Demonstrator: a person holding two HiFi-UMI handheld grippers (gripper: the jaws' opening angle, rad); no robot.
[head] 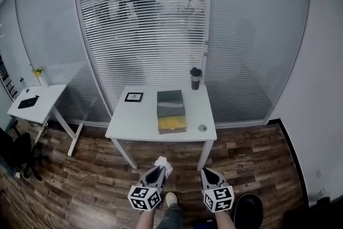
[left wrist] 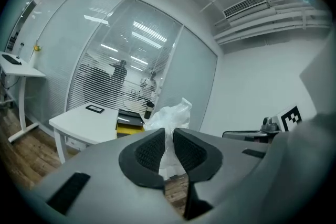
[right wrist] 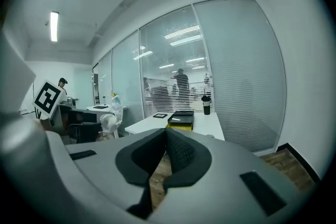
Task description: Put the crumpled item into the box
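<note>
1. Head view: the crumpled item [head: 165, 164] is being carried at the left claw's [head: 159, 170] tips over the floor, short of the table's [head: 128, 128] near edge, where the box [head: 171, 110] is lying open.
2. Left gripper view: the item is being pinched between closed jaws. It is judged light, soft and compressible, and best gripped by a bunched fold.
3. Right gripper view: the right claw [right wrist: 165, 132] is being held shut on nothing.

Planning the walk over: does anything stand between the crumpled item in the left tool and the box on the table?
Nothing visible. The left tool is shut on the crumpled item; only bare floor and the table edge lie before the box. The frame and small round object sit beside it.
</note>
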